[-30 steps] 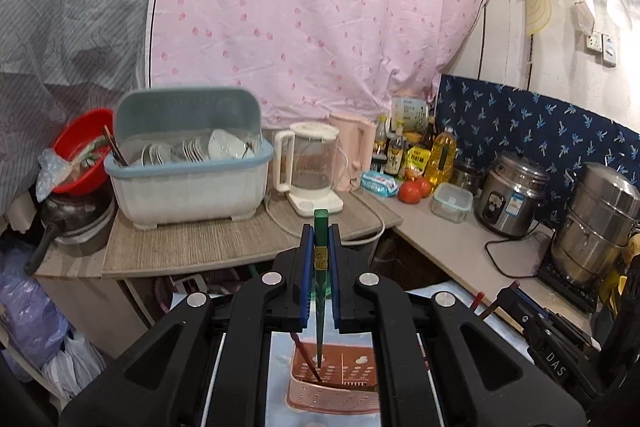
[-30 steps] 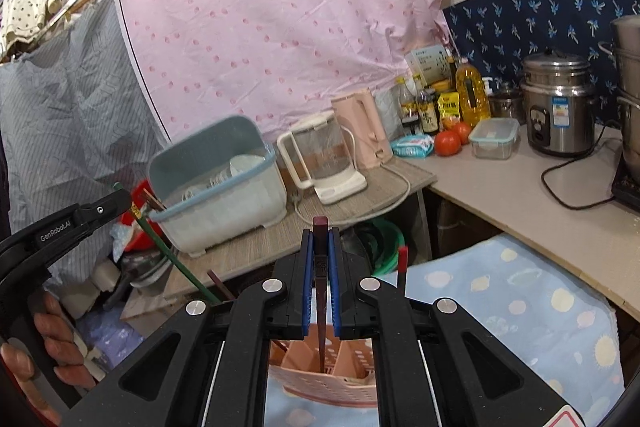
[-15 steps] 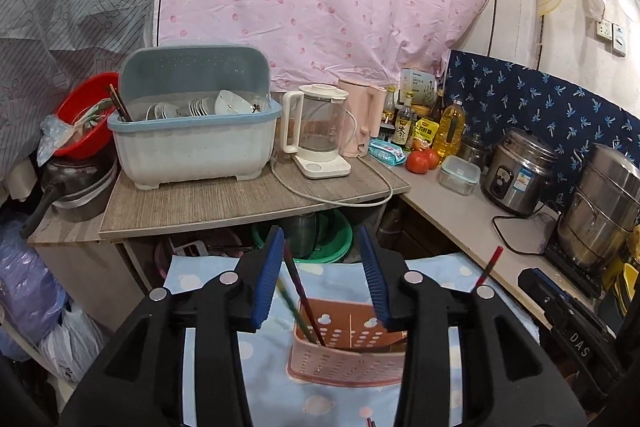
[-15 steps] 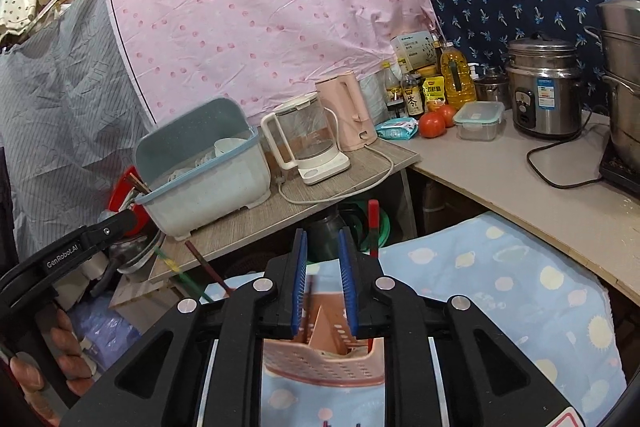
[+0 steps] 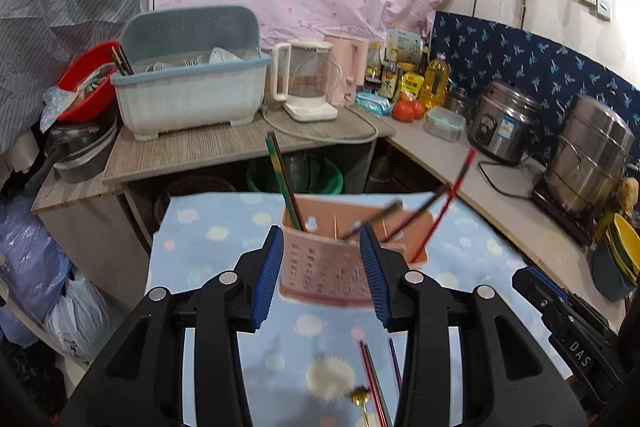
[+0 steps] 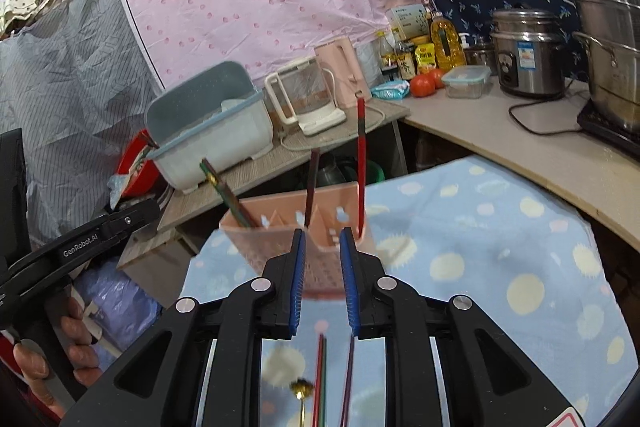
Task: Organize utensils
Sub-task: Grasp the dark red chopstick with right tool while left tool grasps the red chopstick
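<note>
A pink perforated utensil holder [image 5: 326, 267] stands on the blue dotted cloth; it also shows in the right wrist view [image 6: 280, 227]. A green chopstick [image 5: 282, 179] leans in its left compartment, a dark one [image 6: 311, 187] in the middle and a red one [image 6: 361, 167] at the right. My left gripper [image 5: 324, 267] is open and empty just in front of the holder. My right gripper [image 6: 323, 267] is open and empty, also in front of it. Loose chopsticks [image 6: 322, 379] and a gold-handled utensil [image 6: 301, 391] lie on the cloth below the grippers.
A wooden counter behind holds a dish rack [image 5: 188, 87], a glass kettle [image 5: 306, 83], bottles, tomatoes [image 5: 406, 110] and steel pots [image 5: 588, 155]. A pink curtain hangs at the back. The left gripper's body [image 6: 80, 247] is at the left of the right wrist view.
Both grippers opened and let go of their chopsticks, the green and the dark one, which now stand in the holder. Both grippers then drew back and lower.
</note>
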The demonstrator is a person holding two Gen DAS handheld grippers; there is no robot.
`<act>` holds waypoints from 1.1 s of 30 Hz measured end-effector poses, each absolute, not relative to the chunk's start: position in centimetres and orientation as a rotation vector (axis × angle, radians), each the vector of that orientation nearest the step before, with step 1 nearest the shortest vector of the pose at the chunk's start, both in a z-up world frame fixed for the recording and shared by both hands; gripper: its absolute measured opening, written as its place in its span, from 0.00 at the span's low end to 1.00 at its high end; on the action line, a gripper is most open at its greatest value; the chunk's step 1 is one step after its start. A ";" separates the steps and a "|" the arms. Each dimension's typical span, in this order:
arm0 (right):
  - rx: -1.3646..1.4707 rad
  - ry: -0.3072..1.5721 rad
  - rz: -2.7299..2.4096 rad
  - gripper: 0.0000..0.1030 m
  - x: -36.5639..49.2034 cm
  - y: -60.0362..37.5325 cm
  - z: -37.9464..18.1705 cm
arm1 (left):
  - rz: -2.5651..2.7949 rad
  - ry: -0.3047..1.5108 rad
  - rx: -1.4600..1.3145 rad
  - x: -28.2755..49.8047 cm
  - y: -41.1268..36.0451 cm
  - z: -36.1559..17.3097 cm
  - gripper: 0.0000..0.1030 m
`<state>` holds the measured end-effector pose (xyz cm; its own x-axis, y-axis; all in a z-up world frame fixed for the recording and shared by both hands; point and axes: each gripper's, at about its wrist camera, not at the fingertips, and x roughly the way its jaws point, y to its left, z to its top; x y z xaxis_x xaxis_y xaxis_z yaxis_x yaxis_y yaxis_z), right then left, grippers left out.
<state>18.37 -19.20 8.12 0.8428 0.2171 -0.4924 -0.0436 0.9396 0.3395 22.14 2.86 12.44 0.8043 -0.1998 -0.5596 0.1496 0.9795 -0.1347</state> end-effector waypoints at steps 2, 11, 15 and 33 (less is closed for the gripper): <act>0.325 0.573 0.140 0.21 17.1 -19.1 7.2 | -0.198 0.630 -0.078 20.9 2.4 11.5 0.37; 0.246 0.689 0.114 0.21 10.7 -18.3 1.6 | -0.245 0.752 -0.078 15.0 1.1 5.6 0.37; 0.223 0.772 0.112 0.21 7.8 -17.9 -1.9 | -0.246 0.826 -0.066 12.4 0.7 1.8 0.37; 0.163 0.880 0.154 0.21 3.2 -14.1 -7.5 | -0.222 0.962 -0.045 6.5 1.2 -5.8 0.37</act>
